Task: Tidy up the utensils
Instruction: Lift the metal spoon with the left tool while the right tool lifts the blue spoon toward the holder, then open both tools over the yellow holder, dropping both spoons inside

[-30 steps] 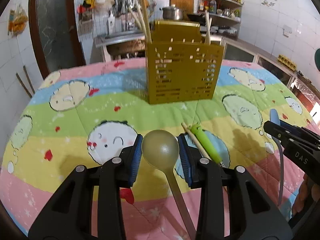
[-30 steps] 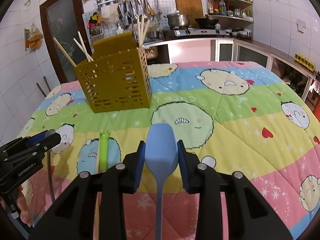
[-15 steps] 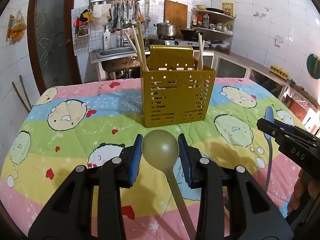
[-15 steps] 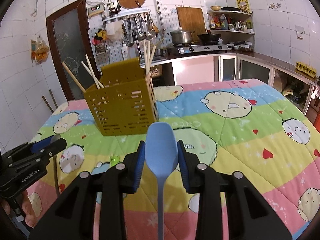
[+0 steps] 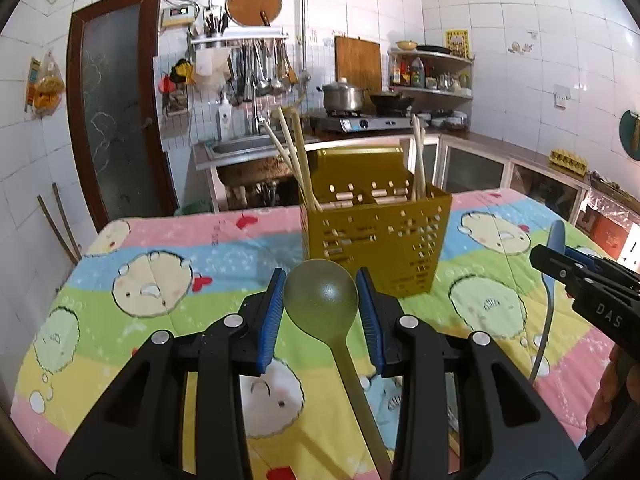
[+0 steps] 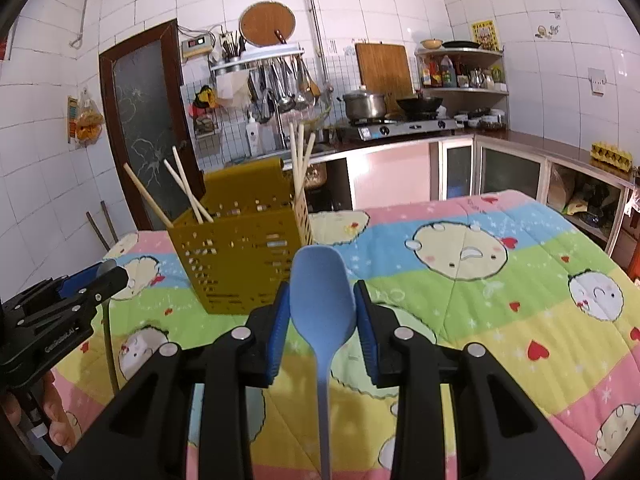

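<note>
Green spoon (image 5: 321, 293), blue spoon (image 6: 322, 292) (both aloft) before yellow caddy (image 5: 376, 240)

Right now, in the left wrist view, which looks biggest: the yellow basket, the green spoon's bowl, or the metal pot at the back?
1. yellow basket
2. green spoon bowl, though nearness to the camera enlarges it
3. metal pot, far away

White-tiled kitchen (image 5: 500, 20), dark door (image 5: 116, 120)

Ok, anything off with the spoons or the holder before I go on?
Nothing stands out. The yellow holder stands upright on the quilt, chopsticks leaning inside. The left claw grips the green spoon by its bowl, the right claw the blue spoon.
</note>
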Motion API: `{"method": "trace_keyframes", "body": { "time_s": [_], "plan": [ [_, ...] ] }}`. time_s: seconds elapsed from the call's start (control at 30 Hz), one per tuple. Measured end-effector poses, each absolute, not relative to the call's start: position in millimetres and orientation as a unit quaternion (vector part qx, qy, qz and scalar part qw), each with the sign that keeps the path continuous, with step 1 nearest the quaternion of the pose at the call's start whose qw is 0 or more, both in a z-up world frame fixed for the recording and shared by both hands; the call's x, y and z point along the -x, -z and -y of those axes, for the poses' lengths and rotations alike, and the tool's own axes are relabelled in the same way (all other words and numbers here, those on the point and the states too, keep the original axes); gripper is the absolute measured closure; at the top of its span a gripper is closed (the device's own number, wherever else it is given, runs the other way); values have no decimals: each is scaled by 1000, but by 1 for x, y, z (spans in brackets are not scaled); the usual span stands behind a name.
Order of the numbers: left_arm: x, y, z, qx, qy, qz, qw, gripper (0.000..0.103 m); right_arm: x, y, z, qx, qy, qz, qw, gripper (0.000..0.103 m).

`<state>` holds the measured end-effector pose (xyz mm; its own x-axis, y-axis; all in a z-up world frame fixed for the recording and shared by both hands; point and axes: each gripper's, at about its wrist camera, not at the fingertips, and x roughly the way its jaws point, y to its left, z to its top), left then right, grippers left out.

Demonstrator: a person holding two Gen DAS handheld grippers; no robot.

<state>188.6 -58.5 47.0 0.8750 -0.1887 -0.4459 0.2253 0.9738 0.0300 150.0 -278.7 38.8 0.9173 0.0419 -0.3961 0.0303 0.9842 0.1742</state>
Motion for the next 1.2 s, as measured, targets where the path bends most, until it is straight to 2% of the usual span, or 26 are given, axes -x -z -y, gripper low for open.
{"method": "trace_keyframes", "body": {
  "time_s": [0.33, 0.6, 0.8, 1.0, 1.2],
  "plan": [
    [-215, -75, 54, -35, 89, -186, 978, 68, -168, -71, 279, -81, -5, -146, 986, 71],
    [-237, -147, 58, -22, 71, -83, 994, 68, -202, -143, 274, -75, -8, -71, 995, 71],
    [-268, -181, 68, -22, 53, -4, 998, 68, -241, -173, 265, -80, -12, -32, 996, 71],
    [-311, -157, 77, -24, 47, -5, 999, 68, -270, -168, 250, -62, -18, -12, 998, 71],
    [-331, -122, 71, -5, 55, -40, 998, 68, -297, -137, 244, -59, -25, -44, 997, 71]
  ]
}}
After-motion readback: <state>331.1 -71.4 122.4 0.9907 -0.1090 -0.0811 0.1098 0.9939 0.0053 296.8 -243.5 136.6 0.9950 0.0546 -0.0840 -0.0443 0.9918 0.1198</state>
